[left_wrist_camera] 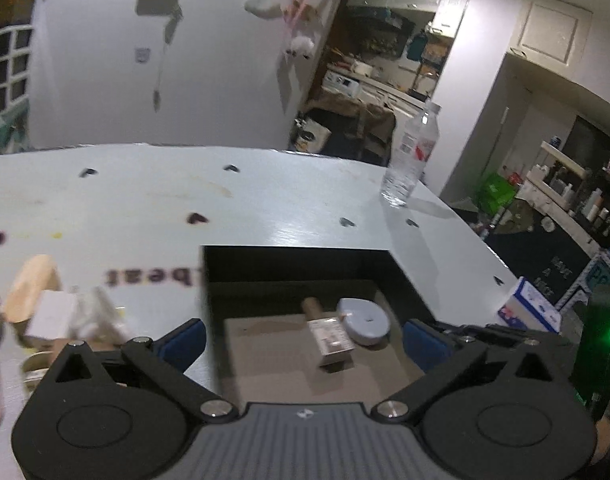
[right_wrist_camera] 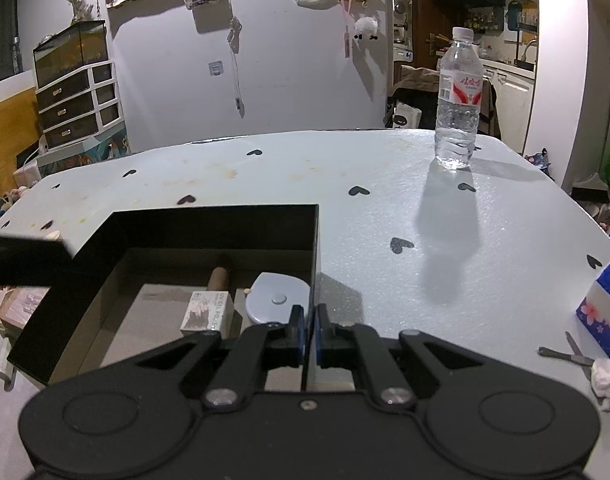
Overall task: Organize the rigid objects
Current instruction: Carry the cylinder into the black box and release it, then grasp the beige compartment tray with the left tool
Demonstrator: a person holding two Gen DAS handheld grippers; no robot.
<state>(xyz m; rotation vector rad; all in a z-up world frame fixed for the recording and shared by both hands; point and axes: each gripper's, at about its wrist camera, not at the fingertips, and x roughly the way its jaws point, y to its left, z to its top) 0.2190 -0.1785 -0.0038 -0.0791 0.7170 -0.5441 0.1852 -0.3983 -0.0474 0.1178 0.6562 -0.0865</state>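
Observation:
A black open box (left_wrist_camera: 305, 258) (right_wrist_camera: 225, 224) sits on the pale table (left_wrist_camera: 265, 196) (right_wrist_camera: 385, 168). Inside lie a small white carton (left_wrist_camera: 331, 334) (right_wrist_camera: 207, 310), a brown cylinder (left_wrist_camera: 313, 306) (right_wrist_camera: 219, 278) and a light blue round case (left_wrist_camera: 367, 320) (right_wrist_camera: 277, 296). My left gripper (left_wrist_camera: 305, 340) is open and empty above the box's near side. My right gripper (right_wrist_camera: 309, 330) is shut on the box's right wall (right_wrist_camera: 315, 256). Left of the box, blurred, lie a beige object (left_wrist_camera: 29, 284) and white items (left_wrist_camera: 77, 314).
A clear water bottle (left_wrist_camera: 411, 158) (right_wrist_camera: 459, 104) stands at the table's far right. A blue and white tissue box (left_wrist_camera: 531, 312) (right_wrist_camera: 605, 304) sits at the right edge, with a metal tool (right_wrist_camera: 565, 354) and a white wad (right_wrist_camera: 609, 376) near it.

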